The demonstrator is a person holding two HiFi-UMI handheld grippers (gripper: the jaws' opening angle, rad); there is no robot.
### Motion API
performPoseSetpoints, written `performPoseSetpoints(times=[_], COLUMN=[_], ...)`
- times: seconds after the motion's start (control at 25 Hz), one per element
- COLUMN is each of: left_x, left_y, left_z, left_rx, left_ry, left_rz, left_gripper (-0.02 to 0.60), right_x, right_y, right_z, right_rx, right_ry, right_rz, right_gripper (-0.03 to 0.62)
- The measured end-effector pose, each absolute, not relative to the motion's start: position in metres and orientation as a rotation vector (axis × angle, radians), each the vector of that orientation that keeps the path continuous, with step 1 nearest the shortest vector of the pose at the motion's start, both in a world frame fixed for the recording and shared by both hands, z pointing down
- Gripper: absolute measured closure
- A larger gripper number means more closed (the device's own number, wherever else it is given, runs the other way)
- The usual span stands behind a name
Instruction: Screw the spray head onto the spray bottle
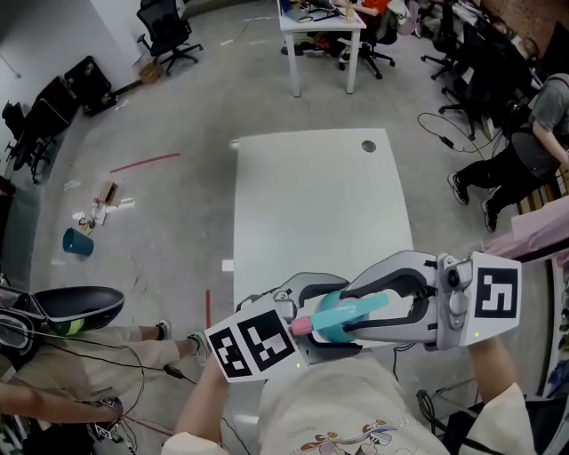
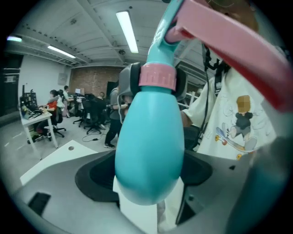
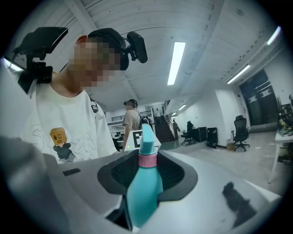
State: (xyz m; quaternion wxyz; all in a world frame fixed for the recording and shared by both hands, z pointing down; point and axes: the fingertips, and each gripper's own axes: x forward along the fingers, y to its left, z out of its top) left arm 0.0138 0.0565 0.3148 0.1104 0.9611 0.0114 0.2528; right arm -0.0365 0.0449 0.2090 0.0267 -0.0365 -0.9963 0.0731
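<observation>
Teal egg-shaped plastic spray bottle [image 1: 331, 327] is upright in mid-air, over the near edge of the white rectangular surface [image 1: 320, 204] and close to the person's chest. The teal spray head [image 2: 161, 39] sits on the bottle at the pink collar [image 2: 158, 77]. The pink trigger [image 2: 229, 41] points toward the left tool [image 2: 149, 180]. Can't tell if the collar is fully screwed down.

Left tool is clenched on the bottle's lower body. Right tool [image 3: 145, 176] comes in from the opposite side and grasps the upper body just under the collar. Bottle is opaque, so its contents aren't readable.

The surface has a round cable hole [image 1: 368, 146] near its far edge. Left of it is open grey floor [image 1: 178, 204], with a small blue cup [image 1: 77, 242] well apart. Beyond the far edge are a second white desk [image 1: 320, 27] and black office chairs [image 1: 164, 31]. A seated person [image 1: 524, 151] is off the right edge.
</observation>
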Motion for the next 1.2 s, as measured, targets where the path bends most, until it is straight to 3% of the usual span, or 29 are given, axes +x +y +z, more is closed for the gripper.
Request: performPoseSetpoints(times=[0.36, 0.64, 0.84, 1.2], left_x=[0.011, 0.017, 0.015, -0.006], left_y=[0.003, -0.010, -0.001, 0.048], left_z=[0.318, 0.323, 0.315, 0.325], left_rx=[2.703, 2.636, 2.704, 2.826], left_ry=[-0.728, -0.765, -0.603, -0.012], left_rz=[0.829, 0.740, 0.714, 0.882], left_gripper=[0.178, 0.178, 0.178, 0.178], right_x=[-0.025, -0.025, -0.018, -0.037], right_y=[0.010, -0.005, 0.006, 0.039], right_z=[0.208, 0.220, 0.223, 0.212], right_rx=[0.449, 0.912, 0.706, 0.033], right_ry=[-3.051, -2.862, -2.910, -2.978], right_rz=[0.159, 0.131, 0.258, 0.162], right_gripper=[0.464, 0.462, 0.359, 0.352])
